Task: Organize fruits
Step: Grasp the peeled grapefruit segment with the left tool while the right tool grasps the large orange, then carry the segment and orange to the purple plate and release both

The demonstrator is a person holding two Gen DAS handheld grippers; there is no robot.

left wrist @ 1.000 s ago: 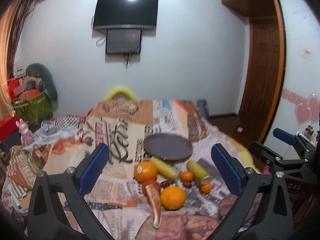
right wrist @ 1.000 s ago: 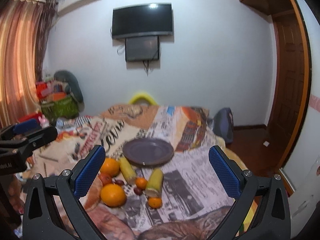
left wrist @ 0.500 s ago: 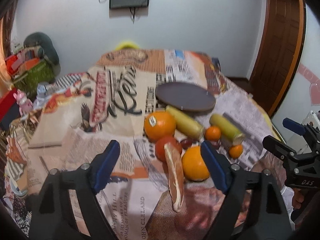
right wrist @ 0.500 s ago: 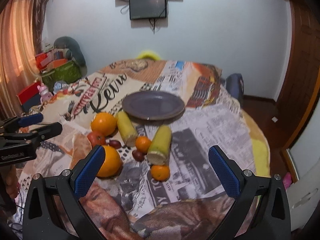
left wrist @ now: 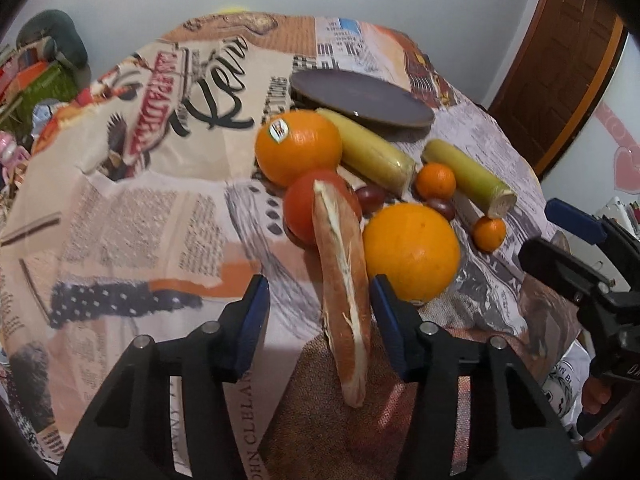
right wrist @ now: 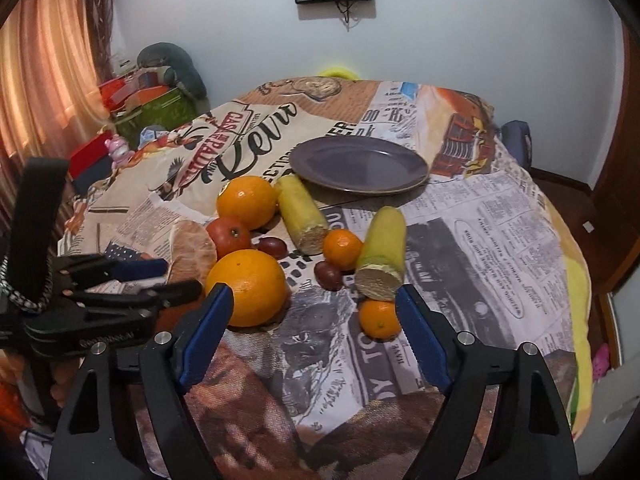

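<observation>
A cluster of food lies on the printed tablecloth: two big oranges [left wrist: 411,250] [left wrist: 299,147], a red tomato [left wrist: 306,206], a long bread piece [left wrist: 343,280], two yellow-green cut stalks [left wrist: 374,152] [left wrist: 466,176], two small tangerines [left wrist: 435,180] [left wrist: 488,233] and dark grapes [left wrist: 370,198]. A dark purple plate [left wrist: 362,98] sits empty behind them. My left gripper [left wrist: 320,320] is open, its pads straddling the bread's near part. My right gripper [right wrist: 312,336] is open, low over the cloth between the near orange [right wrist: 246,286] and a tangerine [right wrist: 379,319].
The table edge drops off at the right towards a wooden door [left wrist: 560,60]. Boxes, bags and a pink toy [right wrist: 118,148] are piled at the left by the curtain. The left gripper's body [right wrist: 80,308] shows in the right wrist view.
Both grippers have dropped and moved forward to the fruit. The left jaws have narrowed and now straddle the bread. The right jaws have narrowed and sit just before the near orange and tangerine.
</observation>
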